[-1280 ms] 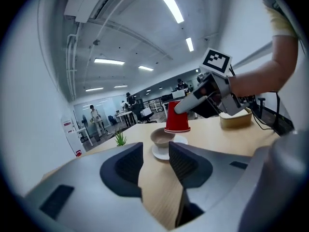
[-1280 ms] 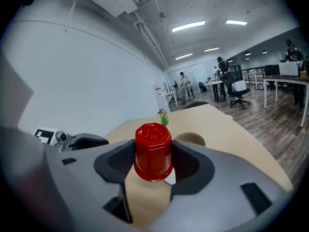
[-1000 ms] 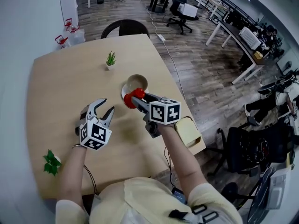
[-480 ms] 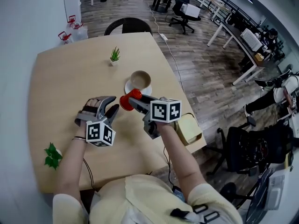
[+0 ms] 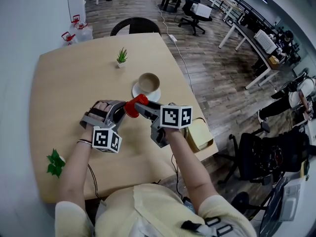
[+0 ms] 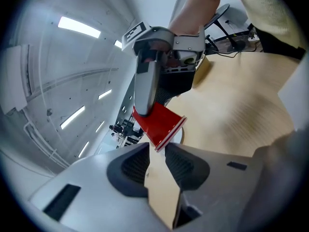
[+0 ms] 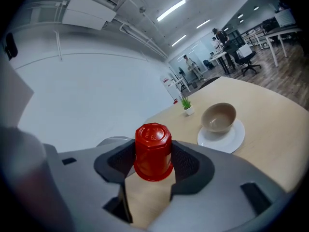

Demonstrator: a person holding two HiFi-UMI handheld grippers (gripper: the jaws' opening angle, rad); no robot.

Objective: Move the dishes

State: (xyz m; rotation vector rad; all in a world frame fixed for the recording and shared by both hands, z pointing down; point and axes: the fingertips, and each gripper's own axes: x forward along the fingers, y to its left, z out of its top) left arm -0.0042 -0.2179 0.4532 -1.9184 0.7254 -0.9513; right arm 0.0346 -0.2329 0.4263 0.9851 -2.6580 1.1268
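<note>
Finds left gripper (image 5: 114, 113) nearer than before, jaws barely apart, empty, at rim of red cup (image 5: 131, 107); right gripper (image 7: 153, 161) clamped on it near right edge of table (image 5: 64, 83). Judges handover: next, close left on rim.

The work surface is a light wood table (image 5: 64, 83) set against a plain white wall (image 5: 19, 14), with a dark round-backed chair (image 5: 136, 26) at its far edge. The floor (image 5: 212, 78) is grey-brown wood plank (a cable (image 5: 178, 58) runs across it) and carries a black swivel chair (image 5: 191, 6) and a curved run of desks (image 5: 247, 41) to the right. Illumination comes from linear ceiling fixtures (image 7: 171, 9), visible in the right gripper view.
</note>
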